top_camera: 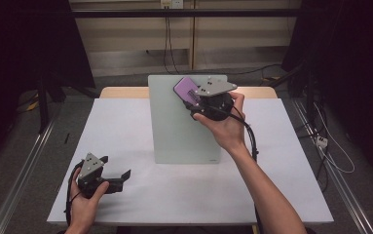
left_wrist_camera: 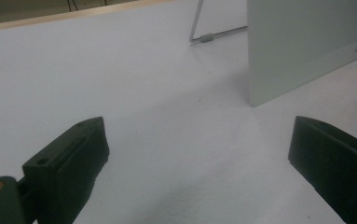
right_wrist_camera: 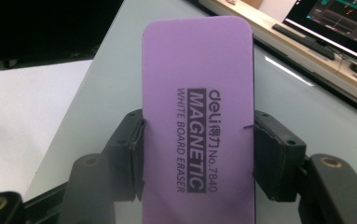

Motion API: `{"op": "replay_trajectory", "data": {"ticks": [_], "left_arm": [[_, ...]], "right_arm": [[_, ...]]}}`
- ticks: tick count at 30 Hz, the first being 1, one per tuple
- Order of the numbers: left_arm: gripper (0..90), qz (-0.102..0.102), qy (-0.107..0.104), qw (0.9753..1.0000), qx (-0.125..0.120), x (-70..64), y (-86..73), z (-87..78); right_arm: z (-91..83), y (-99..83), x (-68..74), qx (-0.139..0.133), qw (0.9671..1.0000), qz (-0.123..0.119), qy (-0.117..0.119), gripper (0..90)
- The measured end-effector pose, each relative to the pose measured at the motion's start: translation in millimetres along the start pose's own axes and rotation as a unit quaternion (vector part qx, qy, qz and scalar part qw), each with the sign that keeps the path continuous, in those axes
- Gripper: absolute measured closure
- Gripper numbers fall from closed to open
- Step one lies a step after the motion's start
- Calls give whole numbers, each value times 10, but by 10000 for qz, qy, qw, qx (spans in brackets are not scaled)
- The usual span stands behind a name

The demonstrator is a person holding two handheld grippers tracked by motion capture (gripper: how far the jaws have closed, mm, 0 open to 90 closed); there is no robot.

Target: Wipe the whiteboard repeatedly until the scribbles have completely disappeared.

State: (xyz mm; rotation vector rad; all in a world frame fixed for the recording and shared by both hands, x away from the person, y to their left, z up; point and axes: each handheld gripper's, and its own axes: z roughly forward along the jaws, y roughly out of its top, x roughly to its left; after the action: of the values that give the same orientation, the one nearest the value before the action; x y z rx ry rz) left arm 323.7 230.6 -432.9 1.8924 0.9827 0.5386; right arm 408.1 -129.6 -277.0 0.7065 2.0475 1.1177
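Observation:
A pale glass whiteboard (top_camera: 179, 126) stands tilted on the white table (top_camera: 125, 122), with its wire stand (left_wrist_camera: 207, 37) behind it. My right gripper (top_camera: 194, 97) is up at the board's top right and is shut on a purple magnetic whiteboard eraser (top_camera: 188, 87). In the right gripper view the eraser (right_wrist_camera: 197, 116) is clamped by its long sides between both jaws, its printed face towards the camera, with the board (right_wrist_camera: 120, 74) behind it. My left gripper (top_camera: 116, 173) rests low at the table's front left, open, with nothing between its jaws, facing the board's lower edge (left_wrist_camera: 306, 79).
The white table top ends in a wooden strip (top_camera: 121, 91) at the back. Metal rails (top_camera: 23, 165) run along both sides on the floor, and cables (top_camera: 330, 146) lie to the right. A monitor (right_wrist_camera: 339, 23) glows beyond the board in the right gripper view.

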Motion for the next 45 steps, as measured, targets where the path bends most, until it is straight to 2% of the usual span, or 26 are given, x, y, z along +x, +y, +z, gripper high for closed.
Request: {"op": "replay_trajectory", "data": {"ticks": [6, 11, 13, 16, 22, 30, 34, 42, 45], "left_arm": [[47, 31, -29, 10000, 19, -5, 0, 9], [46, 18, -14, 10000, 5, -10, 1, 21], [47, 24, -17, 10000, 12, -21, 4, 20], [47, 28, -17, 10000, 15, -18, 0, 21], [47, 20, -3, 10000, 13, 0, -4, 4], [47, -3, -39, 10000, 25, 16, -18, 7], [47, -82, -30, 9999, 59, 38, -24, 36], [47, -21, -45, 10000, 32, 9, -6, 26], [47, -12, -56, 10000, 32, 8, -6, 14]], "right_arm": [[89, -230, 209, 169, 9992, -145, 347, 417], [183, -431, 417, 439, 9958, -331, 729, 417], [201, -474, 456, 490, 9949, -317, 824, 417], [213, -530, 461, 470, 9936, -180, 1006, 417], [142, -604, 455, 367, 9925, -58, 1166, 416], [-2, -663, 336, 223, 9917, 200, 1249, 417], [-31, -717, 307, 171, 9908, 320, 1304, 416], [-95, -765, 309, 182, 9900, 287, 1372, 417], [-125, -790, 290, 164, 9896, 367, 1384, 417]]}}
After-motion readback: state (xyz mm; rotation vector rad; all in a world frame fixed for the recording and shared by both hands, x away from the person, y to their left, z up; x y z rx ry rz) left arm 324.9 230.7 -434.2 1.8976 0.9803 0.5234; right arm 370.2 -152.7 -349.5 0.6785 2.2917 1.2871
